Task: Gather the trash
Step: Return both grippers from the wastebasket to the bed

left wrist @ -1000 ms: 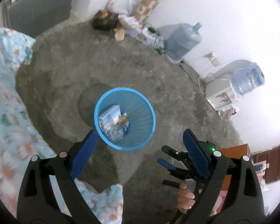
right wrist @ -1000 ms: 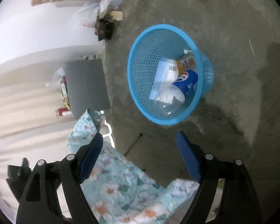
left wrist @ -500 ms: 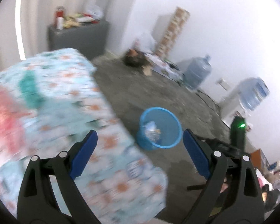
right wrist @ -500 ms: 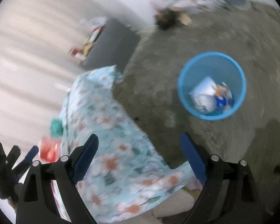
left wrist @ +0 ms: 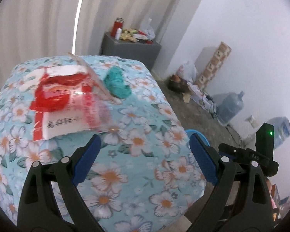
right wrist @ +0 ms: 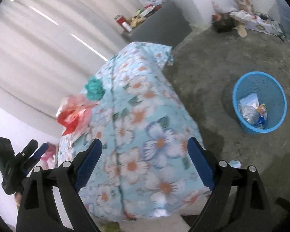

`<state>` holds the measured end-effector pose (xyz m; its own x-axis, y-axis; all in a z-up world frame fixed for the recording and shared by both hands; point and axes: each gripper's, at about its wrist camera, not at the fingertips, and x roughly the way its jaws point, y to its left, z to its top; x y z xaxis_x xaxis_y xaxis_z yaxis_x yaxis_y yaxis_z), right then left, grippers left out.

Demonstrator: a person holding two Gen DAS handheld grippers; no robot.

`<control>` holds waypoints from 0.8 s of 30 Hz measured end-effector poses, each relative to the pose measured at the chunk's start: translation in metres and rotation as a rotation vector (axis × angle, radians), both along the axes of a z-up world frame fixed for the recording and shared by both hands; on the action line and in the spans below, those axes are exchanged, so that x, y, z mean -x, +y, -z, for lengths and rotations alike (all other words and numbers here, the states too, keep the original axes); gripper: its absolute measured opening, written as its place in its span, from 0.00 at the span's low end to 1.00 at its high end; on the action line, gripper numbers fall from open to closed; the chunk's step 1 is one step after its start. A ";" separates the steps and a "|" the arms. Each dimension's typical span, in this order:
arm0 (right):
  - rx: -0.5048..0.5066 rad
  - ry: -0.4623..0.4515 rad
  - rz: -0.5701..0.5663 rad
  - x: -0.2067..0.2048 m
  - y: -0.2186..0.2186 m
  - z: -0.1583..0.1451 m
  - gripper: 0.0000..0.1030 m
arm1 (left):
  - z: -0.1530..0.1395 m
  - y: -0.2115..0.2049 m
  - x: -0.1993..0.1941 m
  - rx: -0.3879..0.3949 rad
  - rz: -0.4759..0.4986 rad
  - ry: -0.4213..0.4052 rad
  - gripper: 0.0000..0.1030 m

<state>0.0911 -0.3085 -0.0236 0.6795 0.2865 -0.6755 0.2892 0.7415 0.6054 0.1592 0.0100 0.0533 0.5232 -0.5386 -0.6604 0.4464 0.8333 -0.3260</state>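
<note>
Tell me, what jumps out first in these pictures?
The flowery blue cloth covering the table fills the middle, with a shiny red and white wrapper and a crumpled teal scrap lying on top. On the grey floor to the right stands a bright blue basket already holding trash.

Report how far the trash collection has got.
Done: the blue bin on the floor already holds a clear bottle, a carton and wrappers. In hand: nothing; the left claw and right claw are both open and empty over the flowered table. Left: the red and white plastic bag and the crumpled green scrap lying on the tablecloth.
</note>
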 end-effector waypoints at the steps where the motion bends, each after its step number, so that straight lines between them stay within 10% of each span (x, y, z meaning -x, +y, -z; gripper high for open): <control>1: 0.002 -0.002 -0.008 -0.002 0.005 -0.003 0.85 | 0.001 0.004 0.000 0.005 -0.004 -0.004 0.86; 24: -0.084 -0.001 -0.168 -0.071 0.095 -0.012 0.85 | 0.021 0.138 -0.007 0.090 -0.231 -0.036 0.86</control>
<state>0.1619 -0.2136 -0.0118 0.6181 0.4513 -0.6437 0.1654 0.7258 0.6677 0.1665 0.1481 0.0326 0.6621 -0.4577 -0.5934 0.2600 0.8829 -0.3909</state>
